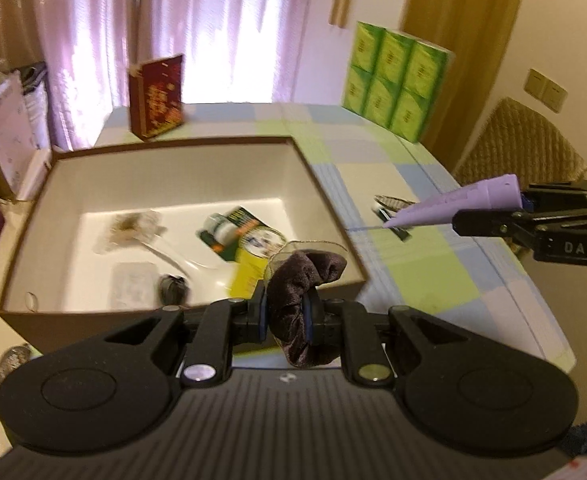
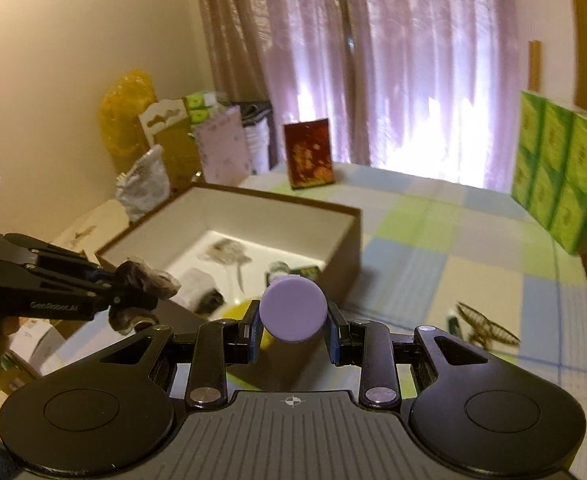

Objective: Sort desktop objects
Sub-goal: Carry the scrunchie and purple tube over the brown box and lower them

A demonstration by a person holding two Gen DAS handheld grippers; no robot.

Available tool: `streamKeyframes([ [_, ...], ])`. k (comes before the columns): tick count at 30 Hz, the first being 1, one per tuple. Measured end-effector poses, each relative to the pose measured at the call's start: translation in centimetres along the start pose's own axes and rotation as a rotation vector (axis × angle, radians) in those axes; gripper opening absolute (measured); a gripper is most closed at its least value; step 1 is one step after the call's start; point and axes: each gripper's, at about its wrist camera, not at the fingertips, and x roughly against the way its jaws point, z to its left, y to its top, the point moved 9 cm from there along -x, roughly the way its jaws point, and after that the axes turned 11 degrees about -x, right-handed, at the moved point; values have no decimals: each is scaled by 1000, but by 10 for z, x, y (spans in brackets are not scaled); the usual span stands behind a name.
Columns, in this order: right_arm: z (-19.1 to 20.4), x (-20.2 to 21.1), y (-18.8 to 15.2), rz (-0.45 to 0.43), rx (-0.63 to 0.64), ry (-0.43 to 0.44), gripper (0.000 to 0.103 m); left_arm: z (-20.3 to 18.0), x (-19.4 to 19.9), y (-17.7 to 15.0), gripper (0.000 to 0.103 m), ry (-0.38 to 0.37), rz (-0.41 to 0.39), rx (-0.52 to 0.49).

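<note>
My left gripper is shut on a dark brown velvet scrunchie, held just over the near right corner of the open brown box. The box's white inside holds a green and yellow packet, a small dark object and a few pale items. My right gripper is shut on a lilac tube, cap end toward the camera, above the table right of the box. Each gripper shows in the other's view: the left gripper with the scrunchie, the right gripper with the tube.
A hair clip lies on the checked tablecloth right of the box. A green tissue multipack stands at the back right and a red box stands behind the open box. Bags and clutter crowd the left side; a wicker chair stands beyond the table's right edge.
</note>
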Motion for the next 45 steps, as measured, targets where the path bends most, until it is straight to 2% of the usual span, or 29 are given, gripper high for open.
streamKeyframes([
  [11,39,-67,22,17,41,44,28,82,-10,13,13,107,-14,23],
  [19,47,-117,22,69,35,28,28,127,-36,13,13,127,26,22],
  [29,50,-167,21,132,20,-10,28,172,-84,5,13,129,127,10],
  [40,48,-207,17,195,15,-62,29,201,-134,-2,13,121,240,-15],
  [45,45,-222,14,227,8,-77,28,210,-151,-3,17,120,280,-28],
])
